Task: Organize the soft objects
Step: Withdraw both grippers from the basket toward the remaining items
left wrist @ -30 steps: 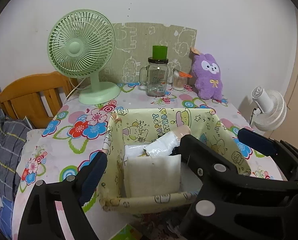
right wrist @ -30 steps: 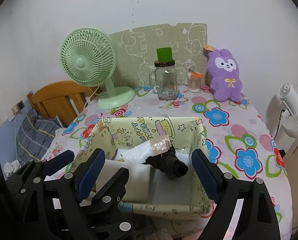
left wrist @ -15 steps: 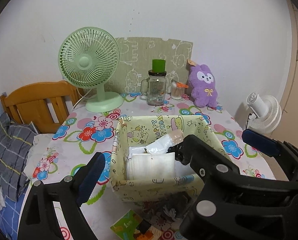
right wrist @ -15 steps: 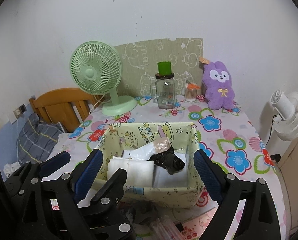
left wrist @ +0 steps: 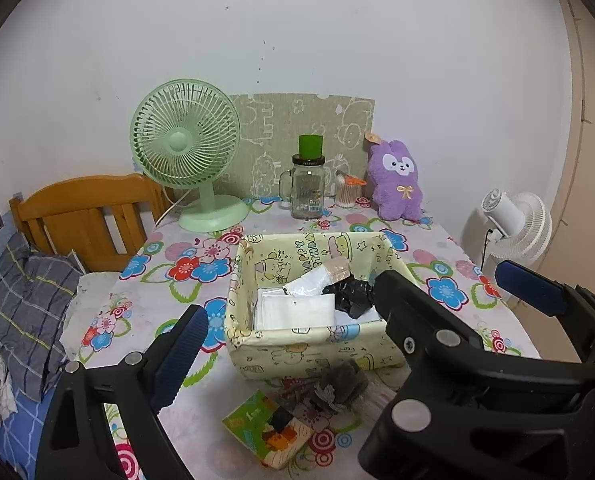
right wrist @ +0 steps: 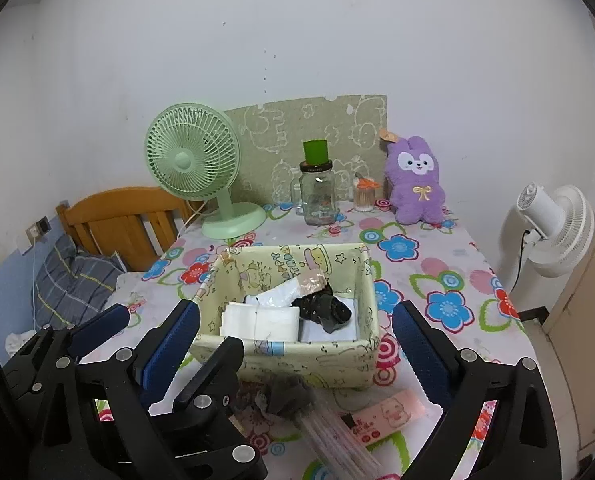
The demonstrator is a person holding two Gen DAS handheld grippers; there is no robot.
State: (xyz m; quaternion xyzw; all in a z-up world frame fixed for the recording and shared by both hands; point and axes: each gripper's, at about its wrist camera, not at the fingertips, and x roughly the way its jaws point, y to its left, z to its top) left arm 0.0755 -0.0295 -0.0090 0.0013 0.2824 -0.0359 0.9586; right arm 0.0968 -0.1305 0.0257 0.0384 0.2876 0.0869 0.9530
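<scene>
Sitting mid-frame on the worktop (right wrist: 437,264), a box (right wrist: 297,356) of folded cloths (right wrist: 261,322); right claw (right wrist: 293,344) opening, left claw (left wrist: 349,316) spread, both empty.

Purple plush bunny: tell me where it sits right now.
In both wrist views the purple plush bunny stands upright at the table's far right corner, against the wall, just right of the cotton swab jar and the patterned green board.

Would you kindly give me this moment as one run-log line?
left gripper: open, empty | right gripper: jaws opening, empty | fabric basket: holds white folded cloth, black bundle
</scene>
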